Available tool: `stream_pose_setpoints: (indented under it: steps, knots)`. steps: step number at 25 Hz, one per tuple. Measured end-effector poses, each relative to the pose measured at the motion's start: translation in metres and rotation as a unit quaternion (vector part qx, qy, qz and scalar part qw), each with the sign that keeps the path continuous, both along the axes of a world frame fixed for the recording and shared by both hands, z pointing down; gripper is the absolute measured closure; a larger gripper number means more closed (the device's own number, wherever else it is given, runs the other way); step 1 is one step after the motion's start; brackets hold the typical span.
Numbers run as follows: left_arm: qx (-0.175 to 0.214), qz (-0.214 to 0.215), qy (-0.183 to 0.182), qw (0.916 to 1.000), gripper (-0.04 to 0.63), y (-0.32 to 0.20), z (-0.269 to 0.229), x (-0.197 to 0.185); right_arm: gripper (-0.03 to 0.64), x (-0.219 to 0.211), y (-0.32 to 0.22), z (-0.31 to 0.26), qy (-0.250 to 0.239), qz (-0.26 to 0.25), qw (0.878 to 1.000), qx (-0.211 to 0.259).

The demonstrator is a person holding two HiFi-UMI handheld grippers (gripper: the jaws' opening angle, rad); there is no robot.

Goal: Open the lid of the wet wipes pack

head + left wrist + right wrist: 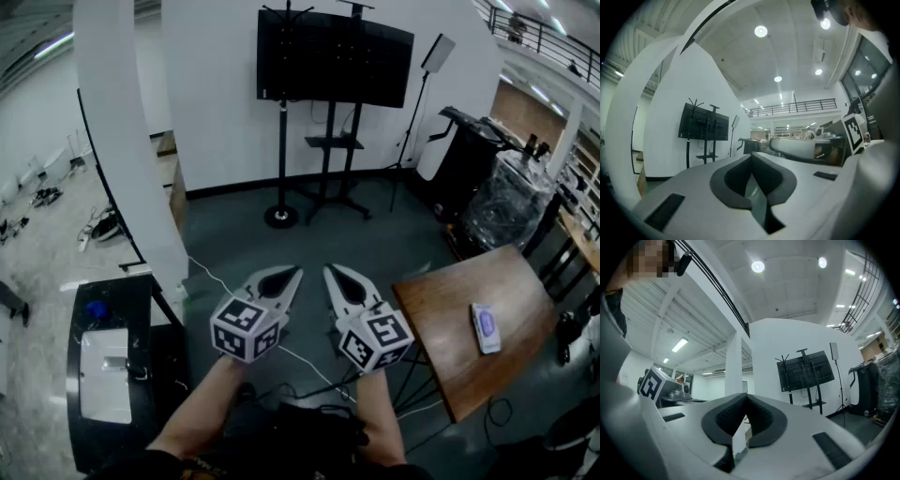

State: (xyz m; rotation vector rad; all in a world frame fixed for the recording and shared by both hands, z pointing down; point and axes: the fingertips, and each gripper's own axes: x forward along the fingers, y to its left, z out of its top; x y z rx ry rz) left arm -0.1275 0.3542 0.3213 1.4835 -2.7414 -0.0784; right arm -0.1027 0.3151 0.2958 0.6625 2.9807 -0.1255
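The wet wipes pack is a small flat white packet with a purple lid, lying on the brown wooden table at the right. My left gripper and right gripper are held side by side in the air over the floor, left of the table and well away from the pack. Both point level toward the far wall. Each has its jaws together with nothing between them. In the left gripper view the jaw tips meet; in the right gripper view the tips meet too. The pack is in neither gripper view.
A black screen on a stand stands against the white wall ahead. A white pillar rises at the left with a black cabinet beside it. Cables lie on the floor under my hands. Wrapped equipment stands behind the table.
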Motion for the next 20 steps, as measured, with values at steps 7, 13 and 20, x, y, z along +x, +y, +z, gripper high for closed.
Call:
stream_pose_setpoints:
  steps: [7, 13, 20]
  knots:
    - [-0.001, 0.004, 0.0, 1.0, 0.6, 0.002, 0.002, 0.001, 0.607, 0.0, 0.002, 0.004, 0.001, 0.001, 1.0, -0.007]
    - [-0.003, 0.009, -0.001, 1.0, 0.6, 0.001, 0.001, 0.005, 0.607, 0.003, 0.002, 0.006, 0.002, 0.001, 1.0, -0.007]
    - [-0.021, 0.031, 0.011, 0.9992, 0.6, -0.023, 0.013, 0.017, 0.606, 0.018, -0.025, 0.015, 0.01, 0.028, 0.999, -0.015]
